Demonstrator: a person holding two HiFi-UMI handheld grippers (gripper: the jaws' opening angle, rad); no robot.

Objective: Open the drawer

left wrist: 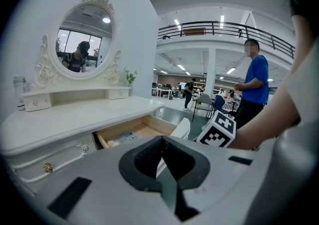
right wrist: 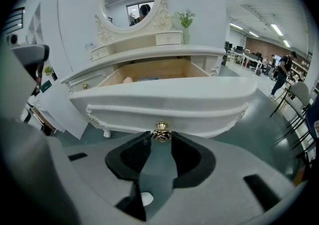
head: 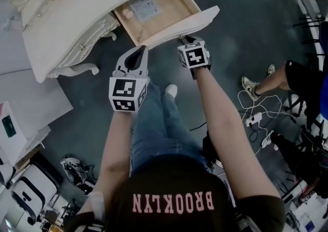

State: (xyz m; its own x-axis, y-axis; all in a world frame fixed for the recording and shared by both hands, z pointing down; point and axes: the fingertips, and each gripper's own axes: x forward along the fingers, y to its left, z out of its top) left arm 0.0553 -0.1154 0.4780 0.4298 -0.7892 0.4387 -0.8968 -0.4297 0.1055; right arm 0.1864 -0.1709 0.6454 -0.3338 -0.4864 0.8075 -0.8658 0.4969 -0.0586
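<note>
The white dressing table (head: 56, 25) has its wooden drawer (head: 164, 18) pulled far out, and the curved white front (right wrist: 164, 102) faces me. The brass knob (right wrist: 161, 131) sits between the tips of my right gripper (right wrist: 161, 138), whose pads touch it on both sides. From the head view, that right gripper (head: 185, 41) meets the drawer front at its middle. My left gripper (head: 137, 55) hovers just left of it, in front of the drawer and apart from it, with nothing held. Its jaws (left wrist: 162, 140) meet at the tips. A card (head: 143, 6) and a small pale object (head: 128, 14) lie inside the drawer.
An oval mirror (left wrist: 82, 37) stands on the table top. White boards (head: 25, 102) lie on the floor at the left. Cables and a power strip (head: 254, 119) lie at the right near a seated person's shoe (head: 249, 87). A person in blue (left wrist: 254, 84) stands beyond.
</note>
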